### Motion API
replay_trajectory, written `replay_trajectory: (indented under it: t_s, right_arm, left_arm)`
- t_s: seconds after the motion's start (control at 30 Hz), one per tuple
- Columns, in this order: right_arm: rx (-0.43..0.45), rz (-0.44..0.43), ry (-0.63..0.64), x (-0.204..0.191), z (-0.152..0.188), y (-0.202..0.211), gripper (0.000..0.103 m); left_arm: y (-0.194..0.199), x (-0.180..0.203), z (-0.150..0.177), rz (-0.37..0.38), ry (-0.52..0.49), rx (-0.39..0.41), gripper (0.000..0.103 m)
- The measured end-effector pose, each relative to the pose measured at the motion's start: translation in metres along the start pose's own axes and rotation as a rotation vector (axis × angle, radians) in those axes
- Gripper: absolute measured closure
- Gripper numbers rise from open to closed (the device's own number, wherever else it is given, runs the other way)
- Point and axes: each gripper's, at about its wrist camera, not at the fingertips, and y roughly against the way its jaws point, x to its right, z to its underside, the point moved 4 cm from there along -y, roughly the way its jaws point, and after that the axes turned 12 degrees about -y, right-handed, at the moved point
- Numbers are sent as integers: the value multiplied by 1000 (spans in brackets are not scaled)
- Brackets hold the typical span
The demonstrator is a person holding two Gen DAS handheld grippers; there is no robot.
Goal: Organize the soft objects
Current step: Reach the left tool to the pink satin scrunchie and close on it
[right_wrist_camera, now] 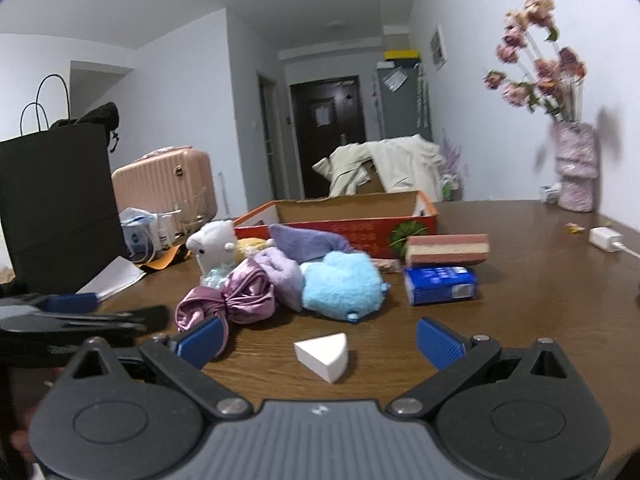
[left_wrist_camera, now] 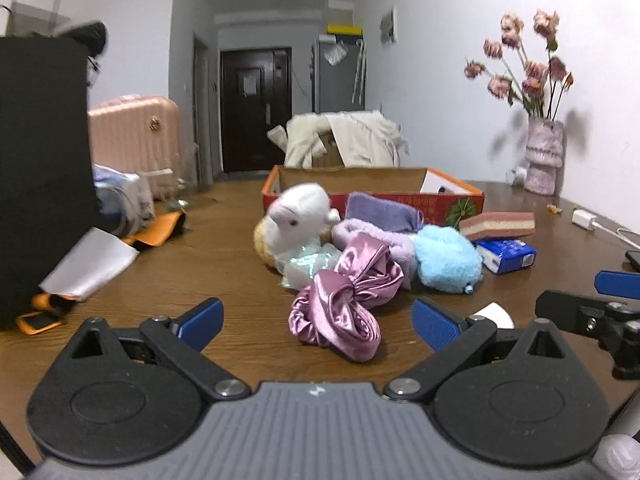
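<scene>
At the left of the left wrist view stood a black paper bag [left_wrist_camera: 40,160], with a pink suitcase [left_wrist_camera: 136,140] behind it. The left gripper [left_wrist_camera: 318,322] hung low over the wooden table [left_wrist_camera: 224,260], its jaws spread wide and empty, with the pink satin scrunchie [left_wrist_camera: 344,304] lying between and just ahead of the blue fingertips.

Behind the scrunchie, in the middle of the frame, the soft things sat heaped together: a white plush toy [left_wrist_camera: 298,216], a purple cloth [left_wrist_camera: 380,210] and a fluffy blue toy [left_wrist_camera: 446,258]. The open cardboard box [left_wrist_camera: 372,184] stood just behind the heap. To the right lay a striped sponge [left_wrist_camera: 498,224] and a blue tissue pack [left_wrist_camera: 508,254], and a vase of dried flowers [left_wrist_camera: 544,156] stood at the far right.

In the right wrist view the right gripper [right_wrist_camera: 318,342] was likewise open and empty, with a white wedge sponge [right_wrist_camera: 324,354] between its fingers.

The scrunchie looked light, limp and slippery; pinching its bunched knot in the middle seemed safest. The plush toys would squash easily, so a deep bite on the body should hold.
</scene>
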Motion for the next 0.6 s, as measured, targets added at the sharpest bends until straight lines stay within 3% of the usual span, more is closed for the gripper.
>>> replay_trajectory:
  t_s: [0.03, 0.13, 0.23, 0.27, 0.37, 0.53, 0.6]
  right_arm:
    - [-5, -1, 5, -1, -2, -6, 1]
    - [-14, 6, 10, -1, -8, -18, 2]
    - [-14, 9, 4, -1, -13, -28, 2]
    - [-20, 11, 2, 0, -14, -31, 2]
    - [-40, 8, 3, -2, -14, -41, 2]
    - [-88, -63, 27, -21, -6, -50, 2]
    - [-105, -91, 46, -31, -3, -54, 2]
  left_arm:
    - [-8, 1, -1, 4, -3, -3, 4]
    - [-35, 2, -4, 14, -10, -41, 22]
    - [-56, -1, 0, 58, 12, -104, 44]
    - [-61, -4, 3, 76, 23, -125, 57]
    - [-57, -6, 8, 104, -9, -124, 77]
    - [-29, -17, 22, 264, -88, -109, 79]
    - [-17, -32, 25, 273, -84, -87, 78]
